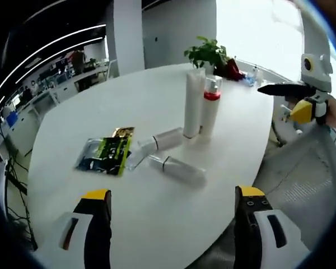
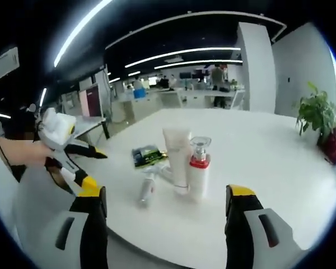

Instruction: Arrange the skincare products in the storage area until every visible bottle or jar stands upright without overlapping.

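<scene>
On the white table [image 1: 101,101] a tall white tube [image 1: 193,103] and a pump bottle with a red collar [image 1: 211,109] stand upright side by side. Two clear bottles lie flat in front of them, one [image 1: 167,138] by the tube's base and one [image 1: 176,168] nearer me. My left gripper [image 1: 172,193] hovers open over the near table edge, empty. In the right gripper view the tube [image 2: 176,157] and pump bottle [image 2: 199,168] stand ahead of my open, empty right gripper [image 2: 165,193], with a lying bottle [image 2: 147,190] to their left.
A green and black sachet [image 1: 103,155] and a gold packet [image 1: 123,133] lie left of the bottles. A potted plant [image 1: 207,53] stands at the far edge. A grey mesh chair [image 1: 302,168] sits at the right. The right gripper [image 1: 294,98] hangs beyond the table's right side.
</scene>
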Demonstrator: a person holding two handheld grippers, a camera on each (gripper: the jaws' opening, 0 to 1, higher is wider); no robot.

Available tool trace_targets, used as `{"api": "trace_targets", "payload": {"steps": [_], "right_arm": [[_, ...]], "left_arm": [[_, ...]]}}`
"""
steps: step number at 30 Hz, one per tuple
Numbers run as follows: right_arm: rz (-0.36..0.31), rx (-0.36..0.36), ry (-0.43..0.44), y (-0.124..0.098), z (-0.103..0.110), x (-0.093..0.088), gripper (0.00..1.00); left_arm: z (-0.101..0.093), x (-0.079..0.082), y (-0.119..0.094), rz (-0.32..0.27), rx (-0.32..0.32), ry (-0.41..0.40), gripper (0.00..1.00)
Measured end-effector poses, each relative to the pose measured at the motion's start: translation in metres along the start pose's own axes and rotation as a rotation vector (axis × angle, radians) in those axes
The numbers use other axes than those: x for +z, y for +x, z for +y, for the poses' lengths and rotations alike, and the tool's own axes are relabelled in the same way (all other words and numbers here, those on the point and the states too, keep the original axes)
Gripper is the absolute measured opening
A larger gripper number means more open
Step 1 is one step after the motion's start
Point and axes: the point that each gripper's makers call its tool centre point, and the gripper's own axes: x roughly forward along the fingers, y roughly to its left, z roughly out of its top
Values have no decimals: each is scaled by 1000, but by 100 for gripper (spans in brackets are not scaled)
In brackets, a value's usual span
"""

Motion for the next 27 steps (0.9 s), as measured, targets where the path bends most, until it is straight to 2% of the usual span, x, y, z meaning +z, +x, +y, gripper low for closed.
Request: {"api": "trace_targets", "payload": {"steps": [4,8,11,21,27], "right_arm": [[-14,-16,15,-1,-5,1,86],[-12,-16,3,0,-4,0,86],[-10,-14,-3,0,-3,0,85],[-27,-18,25,-1,-6,2,84],[-27,-17,29,-1,-5,1,83]], "left_arm": [[-7,-4,10,32,-6,-15,87],[-5,-9,24,70,-7,-36,87],[-9,-13,32,115,-9,-89,85],[-12,-13,47,185,5,-133,80],[-17,-13,62,241,14,-216,77]]}}
